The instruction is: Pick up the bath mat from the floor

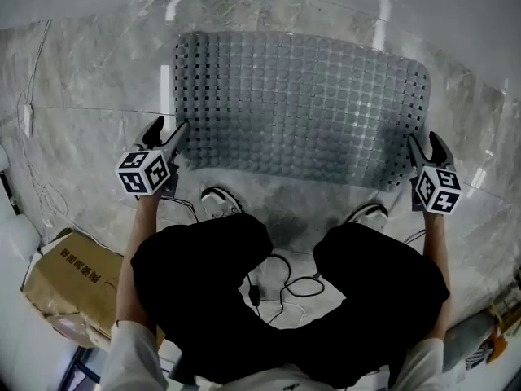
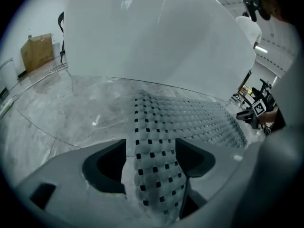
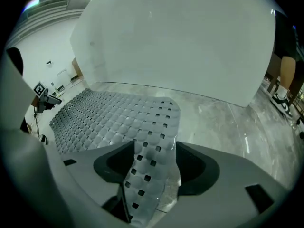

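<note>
A grey bath mat (image 1: 301,104) with rows of bumps and small square holes lies spread on the marble floor in front of the person. My left gripper (image 1: 167,133) is at the mat's near left corner. In the left gripper view its jaws (image 2: 152,160) stand wide apart, and the mat (image 2: 190,118) runs up between them, not pinched. My right gripper (image 1: 427,147) is at the near right corner. There too the jaws (image 3: 152,167) are spread, with a strip of mat (image 3: 109,113) lying in the gap.
The person's two shoes (image 1: 218,202) (image 1: 370,214) stand just behind the mat's near edge, and a black cable (image 1: 281,287) hangs between the legs. A cardboard box (image 1: 77,283) sits at the near left. A large white panel (image 2: 156,32) rises beyond the mat.
</note>
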A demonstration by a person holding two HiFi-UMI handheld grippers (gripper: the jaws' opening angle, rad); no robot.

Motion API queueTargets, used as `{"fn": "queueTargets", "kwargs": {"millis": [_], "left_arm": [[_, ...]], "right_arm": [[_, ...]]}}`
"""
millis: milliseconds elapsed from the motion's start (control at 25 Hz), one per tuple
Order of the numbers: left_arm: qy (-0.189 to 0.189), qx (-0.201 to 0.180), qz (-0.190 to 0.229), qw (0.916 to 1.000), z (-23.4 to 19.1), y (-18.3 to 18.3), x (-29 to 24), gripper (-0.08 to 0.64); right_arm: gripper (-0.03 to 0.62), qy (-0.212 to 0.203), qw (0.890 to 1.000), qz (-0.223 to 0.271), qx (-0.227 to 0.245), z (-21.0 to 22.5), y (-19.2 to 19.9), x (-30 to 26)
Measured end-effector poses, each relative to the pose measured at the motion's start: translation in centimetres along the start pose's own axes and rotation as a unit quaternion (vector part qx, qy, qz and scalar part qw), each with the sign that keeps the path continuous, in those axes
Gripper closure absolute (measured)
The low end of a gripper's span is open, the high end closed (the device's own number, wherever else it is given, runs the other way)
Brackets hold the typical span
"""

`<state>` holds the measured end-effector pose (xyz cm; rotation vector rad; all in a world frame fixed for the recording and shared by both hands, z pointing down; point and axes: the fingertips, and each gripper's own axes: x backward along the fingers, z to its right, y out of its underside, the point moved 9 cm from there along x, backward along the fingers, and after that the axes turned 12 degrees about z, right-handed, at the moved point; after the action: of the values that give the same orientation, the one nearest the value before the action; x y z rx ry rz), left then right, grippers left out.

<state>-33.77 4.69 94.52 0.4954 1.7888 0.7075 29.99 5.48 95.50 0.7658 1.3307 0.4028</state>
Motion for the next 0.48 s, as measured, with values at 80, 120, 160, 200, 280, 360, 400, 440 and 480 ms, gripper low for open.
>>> {"fn": "queueTargets", "kwargs": {"millis": [80, 120, 160, 200, 280, 360, 400, 440, 480], "left_arm": [[-0.004, 0.015, -0.003, 0.9999, -0.4, 1.1, -0.6, 0.208], [-0.006, 0.023, -0.003, 0.9997, -0.6, 1.6, -0.9, 0.196], [-0.008, 0.03, -0.004, 0.9995, -0.8, 2.0, -1.2, 0.19], [-0.01, 0.034, -0.007, 0.9993, -0.9, 2.5, -1.5, 0.186], [-0.011, 0.037, -0.015, 0.9991, -1.1, 3.2, -2.2, 0.184], [-0.006, 0.034, -0.027, 0.9991, -1.2, 3.6, -2.6, 0.186], [-0.004, 0.029, -0.033, 0.999, -1.3, 3.7, -2.8, 0.187], [-0.002, 0.023, -0.039, 0.999, -1.4, 3.7, -2.9, 0.197], [-0.001, 0.017, -0.043, 0.9989, -1.4, 3.7, -3.0, 0.242]], "right_arm": [[0.33, 0.003, 1.0, -0.012, -0.017, -0.1, 0.9, -1.0], [0.322, 0.006, 0.999, -0.017, -0.026, -0.3, 1.4, -1.5], [0.319, 0.011, 0.999, -0.021, -0.034, -0.6, 1.9, -1.9], [0.318, 0.019, 0.999, -0.022, -0.04, -0.8, 2.3, -2.1], [0.318, 0.039, 0.998, -0.016, -0.051, -1.1, 3.0, -2.1], [0.319, 0.052, 0.996, -0.009, -0.065, -1.3, 3.3, -1.9], [0.319, 0.056, 0.996, -0.008, -0.069, -1.4, 3.4, -1.9], [0.319, 0.058, 0.996, -0.007, -0.072, -1.5, 3.3, -1.9], [0.322, 0.06, 0.996, -0.008, -0.072, -1.5, 3.2, -1.9]]}}
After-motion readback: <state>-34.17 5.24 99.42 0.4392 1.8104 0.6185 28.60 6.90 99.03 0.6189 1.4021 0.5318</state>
